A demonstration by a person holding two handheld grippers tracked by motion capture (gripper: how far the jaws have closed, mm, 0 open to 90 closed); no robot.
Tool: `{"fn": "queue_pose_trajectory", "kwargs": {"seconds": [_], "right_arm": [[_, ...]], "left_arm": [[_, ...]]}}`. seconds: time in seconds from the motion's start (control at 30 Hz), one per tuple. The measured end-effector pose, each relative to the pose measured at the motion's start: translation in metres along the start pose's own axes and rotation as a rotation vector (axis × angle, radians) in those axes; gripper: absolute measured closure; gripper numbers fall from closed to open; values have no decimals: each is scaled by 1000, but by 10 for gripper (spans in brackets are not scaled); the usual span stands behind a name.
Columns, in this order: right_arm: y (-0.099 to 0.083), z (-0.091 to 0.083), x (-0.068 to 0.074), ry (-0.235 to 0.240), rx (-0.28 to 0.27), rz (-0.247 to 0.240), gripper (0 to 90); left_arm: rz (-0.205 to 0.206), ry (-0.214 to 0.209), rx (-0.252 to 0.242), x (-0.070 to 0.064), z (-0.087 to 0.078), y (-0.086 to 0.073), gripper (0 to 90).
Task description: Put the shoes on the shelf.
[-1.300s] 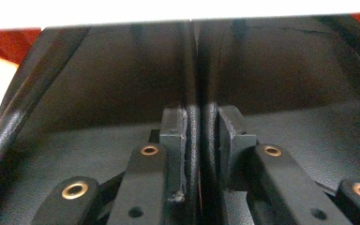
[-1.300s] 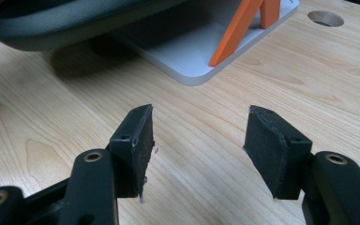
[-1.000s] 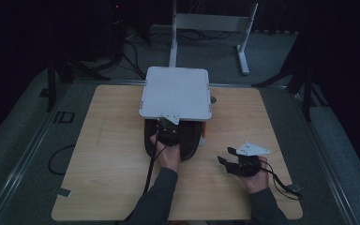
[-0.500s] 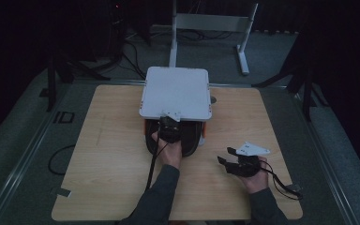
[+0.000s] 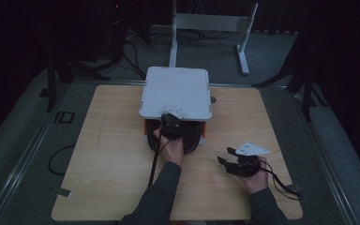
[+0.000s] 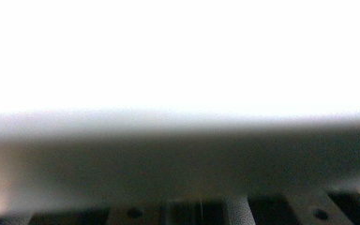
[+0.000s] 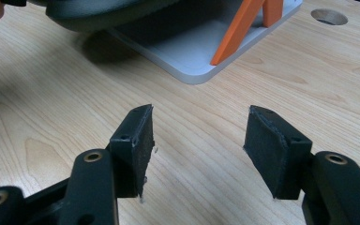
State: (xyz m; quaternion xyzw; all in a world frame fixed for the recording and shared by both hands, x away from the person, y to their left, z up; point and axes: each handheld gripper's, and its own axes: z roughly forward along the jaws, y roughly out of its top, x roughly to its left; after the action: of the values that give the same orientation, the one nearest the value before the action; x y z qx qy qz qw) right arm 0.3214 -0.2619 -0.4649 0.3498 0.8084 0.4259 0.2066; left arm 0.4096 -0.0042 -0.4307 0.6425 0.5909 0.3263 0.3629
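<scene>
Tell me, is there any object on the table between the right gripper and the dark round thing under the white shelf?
Nothing visible. The right gripper hovers with jaws open over bare table, and the dark round thing lies beyond, under the white shelf.

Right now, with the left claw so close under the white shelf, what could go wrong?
1. The left claw sits at the edge of the white shelf, above the dark round object; a lift might knock the shelf on its orange supports.
2. Its own camera is blurred, so aiming is hard.
3. The right claw hangs open, idle, unable to steady anything.
</scene>
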Motion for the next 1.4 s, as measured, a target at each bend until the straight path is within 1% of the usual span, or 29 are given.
{"fn": "queue_pose_trajectory", "kwargs": {"seconds": [0.1,0.27,0.6,0.63,0.73,0.83,0.97,1.0,1.03,1.07,1.1,1.13,1.17,1.2,1.27,1.33,1.4], "right_arm": [[0,0,0,0,0,-1,417],[0,1,0,0,2,1,417],[0,0,0,0,1,-2,417],[0,0,0,1,1,0,417],[0,0,0,1,1,-2,416],[0,1,0,2,2,-3,416],[-1,2,1,2,4,-4,416],[-1,1,1,-1,4,-7,416],[-1,1,1,-2,6,-7,414],[-1,1,1,-2,6,-7,414],[-1,1,1,-3,7,-8,412],[-1,1,1,-4,8,-8,411],[-1,1,1,-5,10,-10,409],[-1,1,1,-5,9,-10,408],[-1,1,1,-5,6,-9,407],[-1,0,1,-7,6,-8,406],[-1,0,1,-8,4,-8,405]], "left_arm": [[-13,-4,-9,1,2,1,740],[-19,-4,-13,3,6,2,736],[-6,14,-24,1,10,4,727],[-1,25,-36,0,12,4,721],[-13,29,-44,-1,13,5,722],[-11,38,-46,-3,14,4,721],[-14,36,-44,-3,16,6,710],[-7,35,-46,-3,17,6,710],[-4,35,-49,-3,17,6,655],[3,28,-45,-3,17,6,615],[12,19,-31,-2,16,6,573],[22,18,-25,-2,14,5,535],[32,2,-18,0,12,4,520],[30,-14,-9,1,11,3,479],[46,-38,2,5,6,1,443],[51,-71,5,9,0,-2,421],[70,-94,-4,14,-7,-4,397]]}}
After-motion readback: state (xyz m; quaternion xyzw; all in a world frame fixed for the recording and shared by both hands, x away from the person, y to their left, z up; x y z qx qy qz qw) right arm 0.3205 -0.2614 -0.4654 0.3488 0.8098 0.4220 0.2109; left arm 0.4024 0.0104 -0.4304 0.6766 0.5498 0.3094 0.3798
